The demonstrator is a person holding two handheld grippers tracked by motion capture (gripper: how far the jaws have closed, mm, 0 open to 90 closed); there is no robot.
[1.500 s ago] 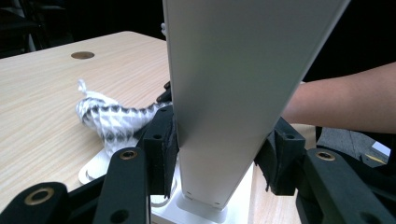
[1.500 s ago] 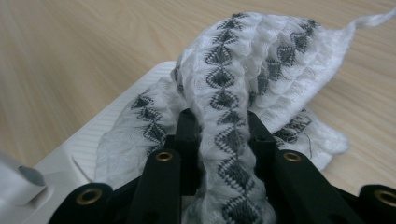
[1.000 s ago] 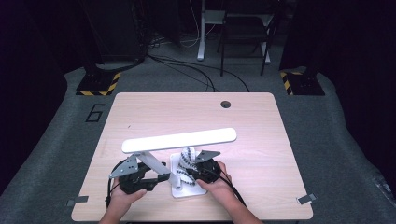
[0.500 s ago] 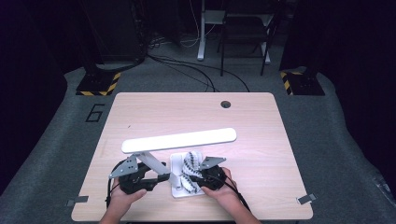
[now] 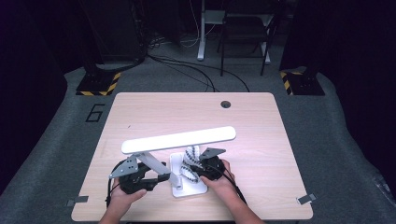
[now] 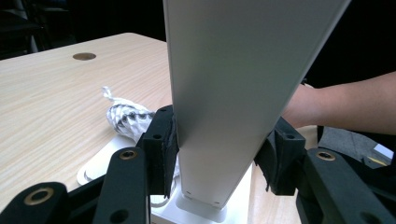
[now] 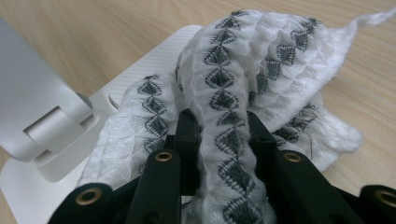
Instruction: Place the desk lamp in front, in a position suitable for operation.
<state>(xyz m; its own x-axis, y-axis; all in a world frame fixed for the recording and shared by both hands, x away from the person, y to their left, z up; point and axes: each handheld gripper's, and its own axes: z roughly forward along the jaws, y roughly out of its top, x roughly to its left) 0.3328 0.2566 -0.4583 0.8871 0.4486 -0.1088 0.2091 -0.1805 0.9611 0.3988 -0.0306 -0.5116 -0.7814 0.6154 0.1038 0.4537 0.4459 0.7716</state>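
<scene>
While my left gripper [image 6: 217, 154] clamps the lamp arm [image 6: 233, 93] steady, my right gripper [image 7: 223, 135], pinching the cloth [image 7: 243, 79], should wipe the base [image 5: 189, 186] gently; contact probably light.

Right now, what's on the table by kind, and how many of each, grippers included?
Desk lamp: 1
Patterned cloth: 1
Grippers: 2, the left gripper clamped on the lamp's arm, the right gripper pinching the cloth over the lamp's base
Total: 4

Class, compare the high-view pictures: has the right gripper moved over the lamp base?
No. The right gripper holds the cloth at the same spot on the lamp base.
</scene>
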